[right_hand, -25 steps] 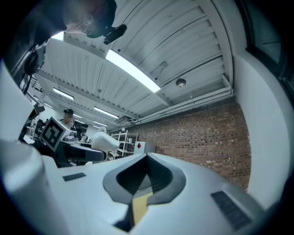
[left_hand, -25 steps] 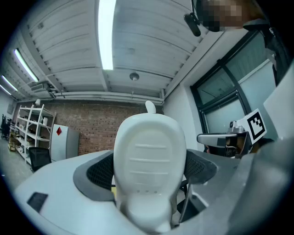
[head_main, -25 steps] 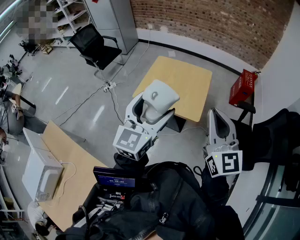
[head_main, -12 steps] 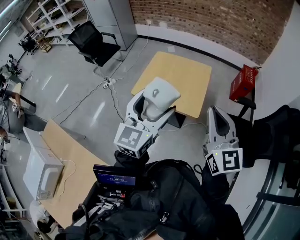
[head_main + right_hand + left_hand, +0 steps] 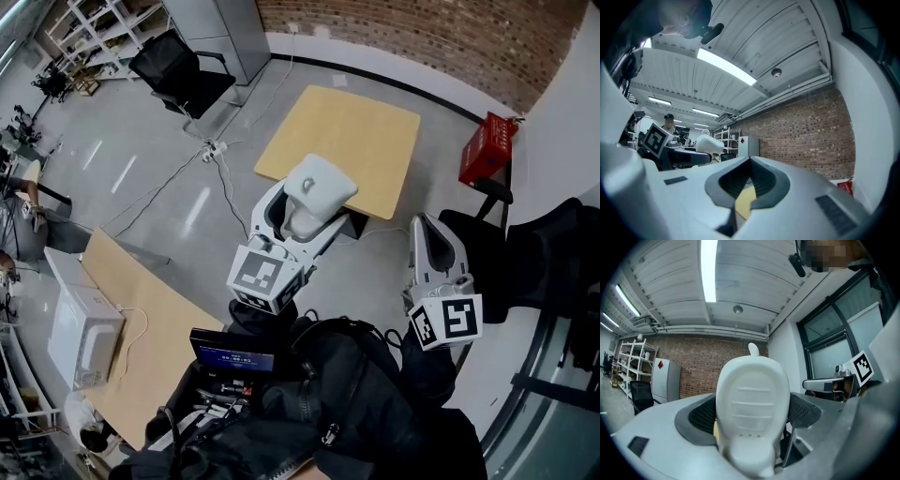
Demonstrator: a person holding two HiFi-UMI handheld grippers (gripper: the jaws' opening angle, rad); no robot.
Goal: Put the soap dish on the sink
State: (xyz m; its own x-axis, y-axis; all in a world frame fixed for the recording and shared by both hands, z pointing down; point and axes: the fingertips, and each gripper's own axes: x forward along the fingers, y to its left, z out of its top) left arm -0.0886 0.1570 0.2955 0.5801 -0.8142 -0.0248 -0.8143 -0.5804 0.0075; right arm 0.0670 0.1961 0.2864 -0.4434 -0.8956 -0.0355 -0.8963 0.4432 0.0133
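Note:
A white soap dish point(image 5: 321, 183) with ribs on its underside is held in the air above the floor, clamped between the jaws of my left gripper point(image 5: 306, 212). In the left gripper view the dish point(image 5: 752, 399) fills the middle, with a black pad pressed on each side. My right gripper point(image 5: 433, 246) hovers to the right at about the same height, shut, with nothing between its fingers. In the right gripper view its pads point(image 5: 761, 180) meet at the tips. No sink shows in any view.
A light wooden table point(image 5: 356, 131) stands beyond the grippers, with a red crate point(image 5: 486, 161) to its right. Black chairs point(image 5: 183, 75) stand at the far left and at the right point(image 5: 525, 258). A white appliance point(image 5: 82, 336) sits on a lower-left table. Cables point(image 5: 217, 173) cross the floor.
The head view has shifted a little, so the room sits lower in the picture. Both grippers keep the same pose and the dish stays clamped in the left one.

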